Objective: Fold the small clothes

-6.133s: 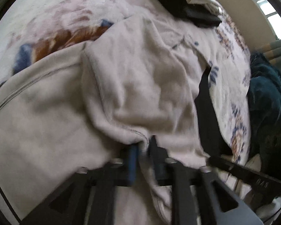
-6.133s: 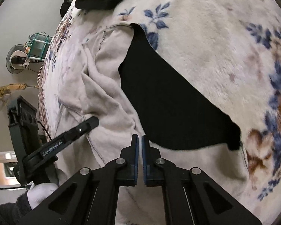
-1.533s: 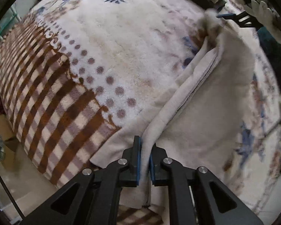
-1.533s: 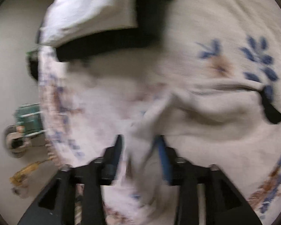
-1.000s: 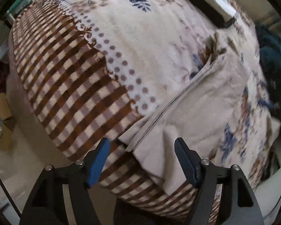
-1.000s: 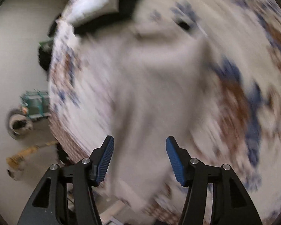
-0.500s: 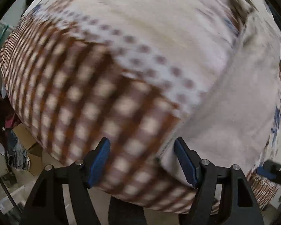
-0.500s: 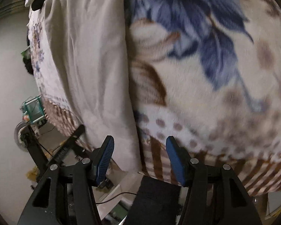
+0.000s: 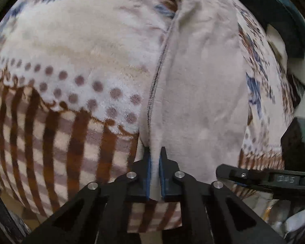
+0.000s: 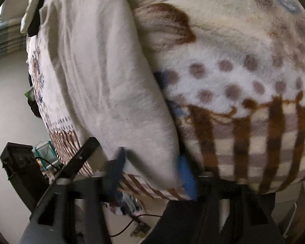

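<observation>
The bed, covered by a floral and checked blanket (image 9: 75,46), fills both views. Half a second ago the left wrist view was blurred; now the blanket's dotted band and brown check are sharp there.

The beige garment (image 9: 199,85) lies flat as a long strip on the blanket, running from the top centre of the left wrist view down to the bottom centre, its lower end at the bed's edge. In the right wrist view the same garment (image 10: 103,77) runs from the upper left to the lower centre.

The left hand-held gripper (image 9: 155,168) stood wide open one second ago, with nothing between its fingers. It is now clenched on the garment's lower left corner, at the stitched seam, with beige cloth pinched between the blue pads.

The right hand-held gripper (image 10: 152,172) was also wide open half a second ago, beside the garment's edge. Its jaws are closing; the garment's lower right corner sits between the blurred blue fingers (image 10: 186,174), and the pads do not yet press it.

In the left wrist view, the right hand-held gripper enters from the lower right of the frame.
</observation>
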Action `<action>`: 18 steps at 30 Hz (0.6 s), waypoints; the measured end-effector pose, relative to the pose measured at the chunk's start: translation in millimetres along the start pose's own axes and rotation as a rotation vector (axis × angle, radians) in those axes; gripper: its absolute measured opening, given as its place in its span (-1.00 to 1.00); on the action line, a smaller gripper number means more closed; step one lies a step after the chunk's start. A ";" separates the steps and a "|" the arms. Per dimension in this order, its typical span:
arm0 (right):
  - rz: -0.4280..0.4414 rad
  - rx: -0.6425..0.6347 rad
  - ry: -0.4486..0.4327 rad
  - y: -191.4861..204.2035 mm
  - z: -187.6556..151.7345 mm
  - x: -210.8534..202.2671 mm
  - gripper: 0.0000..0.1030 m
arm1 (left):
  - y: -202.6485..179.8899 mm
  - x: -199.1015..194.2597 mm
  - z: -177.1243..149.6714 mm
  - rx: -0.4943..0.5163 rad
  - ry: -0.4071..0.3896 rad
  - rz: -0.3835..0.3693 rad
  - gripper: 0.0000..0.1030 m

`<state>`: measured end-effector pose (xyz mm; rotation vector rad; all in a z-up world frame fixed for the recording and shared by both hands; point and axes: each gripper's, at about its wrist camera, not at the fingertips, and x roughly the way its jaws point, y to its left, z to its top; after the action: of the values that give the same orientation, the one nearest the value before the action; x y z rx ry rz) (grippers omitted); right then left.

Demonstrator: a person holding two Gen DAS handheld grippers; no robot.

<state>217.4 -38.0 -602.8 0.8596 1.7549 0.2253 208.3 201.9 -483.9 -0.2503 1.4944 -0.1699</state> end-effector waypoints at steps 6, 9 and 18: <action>-0.080 0.006 -0.023 -10.3 -9.4 -2.1 -0.80 | 7.9 13.5 -7.7 0.016 0.096 -0.016 -0.85; -0.075 0.017 0.039 -5.1 3.0 -3.3 -0.67 | 7.0 -10.8 6.6 0.021 0.141 -0.018 -0.83; 0.032 -0.064 -0.120 49.7 49.1 -122.6 0.26 | 0.6 -91.4 156.3 -0.156 -0.065 -0.304 0.31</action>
<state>297.7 -94.4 -501.3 0.8379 1.6153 0.2449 357.5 235.9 -387.1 -0.6044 1.4003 -0.2856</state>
